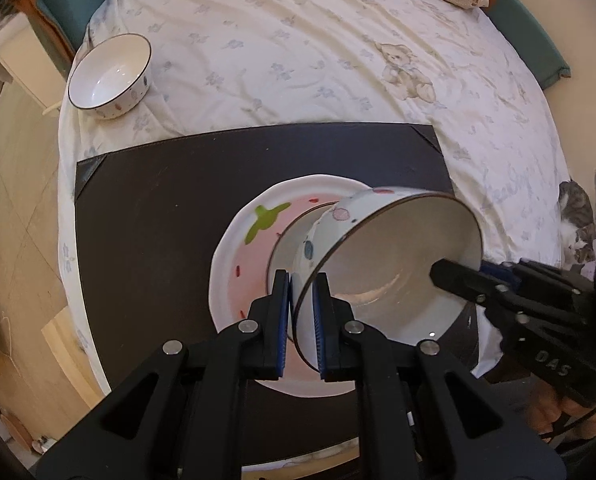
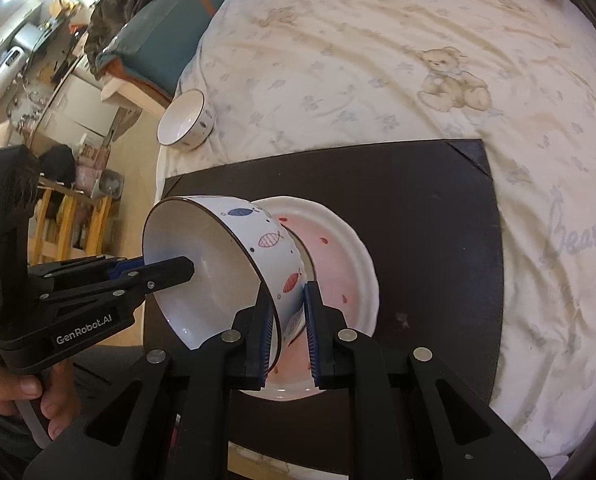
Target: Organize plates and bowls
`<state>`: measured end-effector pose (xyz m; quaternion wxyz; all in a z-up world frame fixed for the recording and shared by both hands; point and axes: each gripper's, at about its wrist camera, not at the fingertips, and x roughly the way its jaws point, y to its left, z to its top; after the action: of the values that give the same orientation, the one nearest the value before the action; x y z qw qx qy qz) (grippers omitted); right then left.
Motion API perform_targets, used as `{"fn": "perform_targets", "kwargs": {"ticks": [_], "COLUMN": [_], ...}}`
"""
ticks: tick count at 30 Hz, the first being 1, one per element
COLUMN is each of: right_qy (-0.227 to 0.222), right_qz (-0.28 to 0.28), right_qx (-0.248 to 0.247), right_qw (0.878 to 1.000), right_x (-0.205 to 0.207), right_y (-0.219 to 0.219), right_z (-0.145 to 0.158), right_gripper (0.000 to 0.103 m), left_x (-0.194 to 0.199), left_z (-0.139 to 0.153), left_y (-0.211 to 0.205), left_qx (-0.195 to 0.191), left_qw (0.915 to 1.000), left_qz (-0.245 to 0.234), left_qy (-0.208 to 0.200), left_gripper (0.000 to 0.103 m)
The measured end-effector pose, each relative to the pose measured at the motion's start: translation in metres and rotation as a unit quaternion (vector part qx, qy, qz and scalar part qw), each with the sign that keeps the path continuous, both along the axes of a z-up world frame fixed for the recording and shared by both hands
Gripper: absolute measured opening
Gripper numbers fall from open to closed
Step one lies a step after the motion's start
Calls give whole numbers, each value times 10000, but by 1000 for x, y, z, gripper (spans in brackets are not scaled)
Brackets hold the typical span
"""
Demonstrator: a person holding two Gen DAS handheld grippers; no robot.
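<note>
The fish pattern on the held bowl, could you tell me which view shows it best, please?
The right wrist view: the held bowl turns its outer wall to that camera, showing blue, pink and red fish clearly. The left wrist view shows mostly the bowl's white inside, with only a few blurred marks along a narrow strip of wall.

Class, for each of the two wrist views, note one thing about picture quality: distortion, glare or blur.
Left wrist view: fisheye bends the dark mat's straight edges into curves, and black vignette rings the frame. Right wrist view: a bright ceiling light blows out the top left corner, the room clutter there is soft, and a small glare spot sits inside the held bowl.
</note>
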<state>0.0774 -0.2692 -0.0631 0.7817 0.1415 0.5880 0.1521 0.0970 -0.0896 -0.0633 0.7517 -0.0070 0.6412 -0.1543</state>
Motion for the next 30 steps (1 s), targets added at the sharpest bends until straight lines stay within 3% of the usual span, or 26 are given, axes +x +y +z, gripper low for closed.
{"fn": "perform_targets", "kwargs": {"ticks": [8,11,17,25,30], "right_qy": [328,353,310,-48,1], "right_qz": [-8,-13,-13,-364,-367], "right_qx": [-120,-142,-232,118,203], "right_qw": [9994,9993,9993,9993,9991], "right_x": [1,1,1,3,9], "right_y": [10,10,10,-7,1], "right_z": [-27,-29,-28,-12,-19], "right_gripper": [16,19,20,20,18], "left_x": [0,1,2,7,14], "left_z": [-10,-14,-12,-11,-11], "left_y": [6,11,16,26,21], "left_qx": [38,-123,-236,-522,-647], "left_qw": [10000,9999,9997,9983,9973], "left_qz": [-25,31,69,249,316], "left_qy": [-38,-2,-95,-106,-117], "left_gripper": [9,9,9,9,9]}}
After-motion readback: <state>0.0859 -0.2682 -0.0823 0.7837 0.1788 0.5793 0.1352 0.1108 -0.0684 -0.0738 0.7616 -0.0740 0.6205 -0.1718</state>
